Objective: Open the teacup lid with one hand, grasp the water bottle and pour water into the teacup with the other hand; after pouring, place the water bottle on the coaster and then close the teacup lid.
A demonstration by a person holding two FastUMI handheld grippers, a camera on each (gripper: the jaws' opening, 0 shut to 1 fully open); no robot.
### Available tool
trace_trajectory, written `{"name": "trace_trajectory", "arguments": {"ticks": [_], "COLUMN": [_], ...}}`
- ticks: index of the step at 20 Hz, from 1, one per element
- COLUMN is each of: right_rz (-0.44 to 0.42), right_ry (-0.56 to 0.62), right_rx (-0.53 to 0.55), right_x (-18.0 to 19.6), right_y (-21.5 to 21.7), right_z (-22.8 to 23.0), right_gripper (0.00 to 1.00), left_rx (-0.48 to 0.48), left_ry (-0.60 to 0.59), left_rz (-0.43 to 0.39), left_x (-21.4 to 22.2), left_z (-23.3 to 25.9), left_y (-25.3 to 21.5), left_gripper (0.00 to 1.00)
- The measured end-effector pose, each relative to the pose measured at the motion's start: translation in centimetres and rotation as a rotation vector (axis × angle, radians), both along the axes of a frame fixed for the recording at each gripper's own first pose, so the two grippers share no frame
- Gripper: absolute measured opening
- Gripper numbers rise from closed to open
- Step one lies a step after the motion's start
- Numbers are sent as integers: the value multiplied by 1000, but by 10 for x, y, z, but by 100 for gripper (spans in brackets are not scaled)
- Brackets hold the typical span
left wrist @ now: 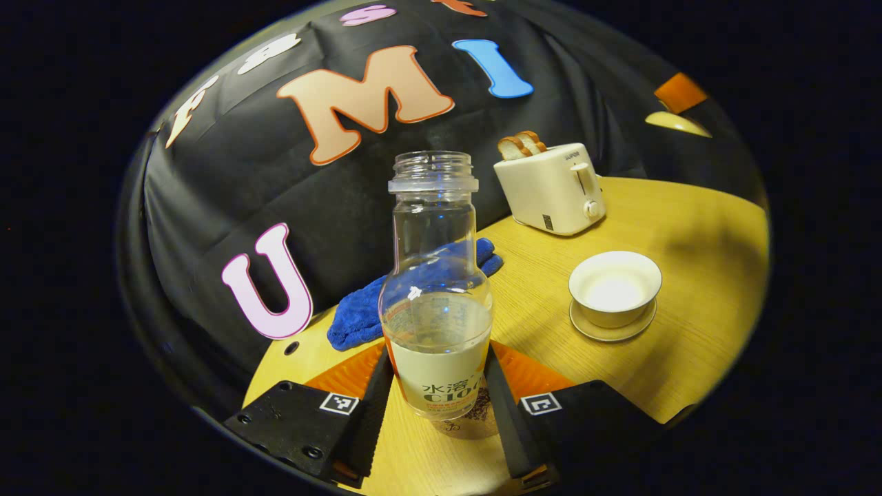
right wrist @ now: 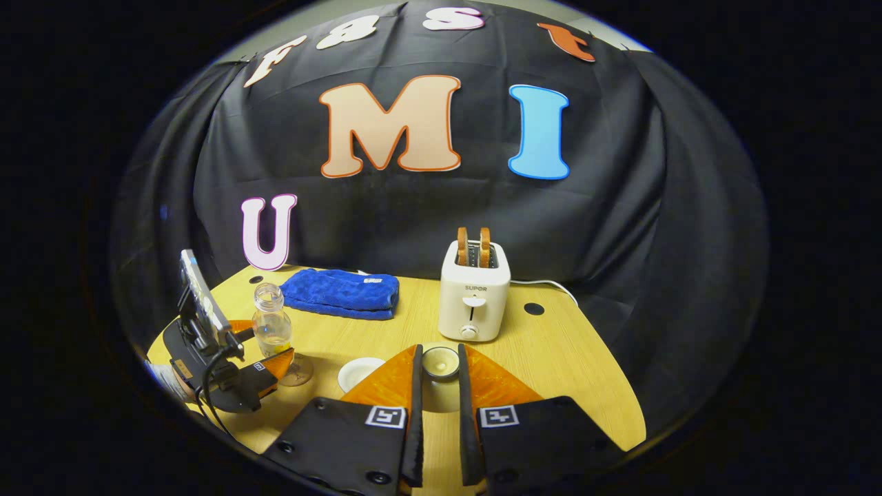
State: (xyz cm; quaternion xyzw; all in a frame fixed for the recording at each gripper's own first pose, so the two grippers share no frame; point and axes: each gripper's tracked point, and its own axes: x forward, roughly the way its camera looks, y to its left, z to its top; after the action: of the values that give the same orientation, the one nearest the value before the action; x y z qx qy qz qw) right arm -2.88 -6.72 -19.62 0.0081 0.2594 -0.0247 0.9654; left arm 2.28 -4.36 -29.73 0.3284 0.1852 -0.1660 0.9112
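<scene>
Two tongs are at work: the left tongs (left wrist: pixel 438 406) grip the uncapped bottle (left wrist: pixel 436 296) upright over the coaster (right wrist: pixel 298 373), perhaps already resting on it. The right tongs (right wrist: pixel 438 403) pinch the lid (right wrist: pixel 440 362). The open cup (left wrist: pixel 614 287) stands on the desk (left wrist: pixel 689 234).

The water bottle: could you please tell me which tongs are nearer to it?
Left. The left tongs clamp the water bottle at its label; the right tongs are off by the toaster, holding the lid.
</scene>
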Motion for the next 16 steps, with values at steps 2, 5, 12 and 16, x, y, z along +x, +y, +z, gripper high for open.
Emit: {"name": "trace_trajectory", "arguments": {"ticks": [2, 5, 12, 16], "right_rz": [-24, -41, -47, -48], "right_ry": [9, 13, 32, 31], "right_rx": [30, 31, 50, 63], "right_x": [-6, -15, -29, -29], "right_y": [-10, -27, -43, -50], "right_z": [-5, -11, -29, -32], "right_gripper": [25, 22, 25, 22], "left_rx": [45, 136, 350, 478], "left_ry": [4, -8, 15, 2], "left_rz": [-35, -72, -123, -179], "left_x": [-2, 1, 2, 3], "left_z": [-3, -2, -15, -14], "left_y": [-6, -9, -3, -5], "left_gripper": [70, 70, 70, 70]}}
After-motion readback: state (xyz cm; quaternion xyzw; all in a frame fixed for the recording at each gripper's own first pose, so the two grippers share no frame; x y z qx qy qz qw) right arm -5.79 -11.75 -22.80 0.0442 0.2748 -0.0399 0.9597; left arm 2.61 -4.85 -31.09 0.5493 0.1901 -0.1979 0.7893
